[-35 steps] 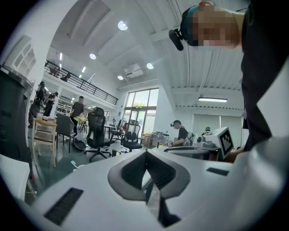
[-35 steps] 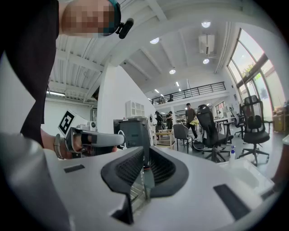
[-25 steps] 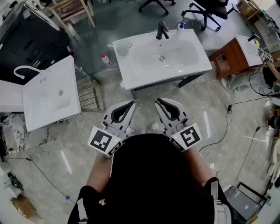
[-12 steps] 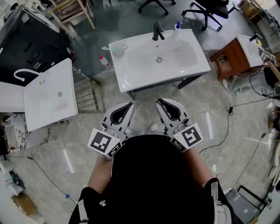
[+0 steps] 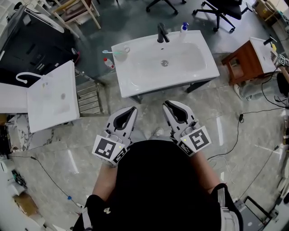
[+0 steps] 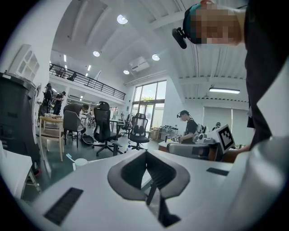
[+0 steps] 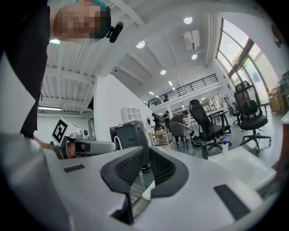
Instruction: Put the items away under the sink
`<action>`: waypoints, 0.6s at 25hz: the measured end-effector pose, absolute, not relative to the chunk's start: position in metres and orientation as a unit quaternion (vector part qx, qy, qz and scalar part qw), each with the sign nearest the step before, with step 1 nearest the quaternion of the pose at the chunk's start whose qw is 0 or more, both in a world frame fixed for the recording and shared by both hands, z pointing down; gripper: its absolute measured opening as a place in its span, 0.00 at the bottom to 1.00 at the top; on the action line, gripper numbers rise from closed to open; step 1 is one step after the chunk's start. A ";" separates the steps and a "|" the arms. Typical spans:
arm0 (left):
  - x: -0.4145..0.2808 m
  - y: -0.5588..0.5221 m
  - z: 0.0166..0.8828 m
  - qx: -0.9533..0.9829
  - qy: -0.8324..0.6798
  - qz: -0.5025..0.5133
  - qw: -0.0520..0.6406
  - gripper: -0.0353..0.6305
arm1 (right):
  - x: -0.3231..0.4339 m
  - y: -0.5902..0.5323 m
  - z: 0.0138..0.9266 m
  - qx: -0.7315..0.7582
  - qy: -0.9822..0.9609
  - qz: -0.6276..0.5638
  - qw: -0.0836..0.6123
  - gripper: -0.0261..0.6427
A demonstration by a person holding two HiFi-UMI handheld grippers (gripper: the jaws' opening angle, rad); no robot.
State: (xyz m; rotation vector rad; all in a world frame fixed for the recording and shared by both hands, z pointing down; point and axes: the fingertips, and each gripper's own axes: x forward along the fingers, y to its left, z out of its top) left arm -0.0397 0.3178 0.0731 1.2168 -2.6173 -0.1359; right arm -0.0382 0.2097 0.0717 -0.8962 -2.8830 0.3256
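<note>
A white sink (image 5: 135,74) on dark legs stands on the floor ahead of me, with a black faucet (image 5: 161,32) at its back edge. On it are a blue-capped pump bottle (image 5: 184,28) and a pale cup with a toothbrush (image 5: 118,53). A small red-capped bottle (image 5: 108,63) stands on the floor at the sink's left. My left gripper (image 5: 133,108) (image 6: 146,153) and right gripper (image 5: 166,103) (image 7: 146,149) are held side by side near my body. Both are shut with nothing in them and well short of the sink.
A second white basin unit (image 5: 49,97) with a metal rack (image 5: 90,97) stands at the left. A wooden cabinet (image 5: 246,58) is at the right, and cables (image 5: 235,135) trail across the floor. Office chairs (image 5: 216,11) and a black appliance (image 5: 27,45) lie beyond.
Both grippers stay shut in the same place before my body. The head view has shifted a little, so the sink and floor sit slightly differently in the picture.
</note>
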 end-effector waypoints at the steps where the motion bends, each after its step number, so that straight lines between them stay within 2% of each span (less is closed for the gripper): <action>1: -0.044 0.320 0.075 0.415 -0.899 -0.048 0.127 0.09 | -0.042 0.211 0.073 -0.295 -0.948 0.108 0.054 0.12; 15: -0.147 0.377 0.095 0.439 -0.886 -0.073 0.132 0.09 | -0.140 0.270 0.086 -0.275 -0.955 0.080 0.078 0.12</action>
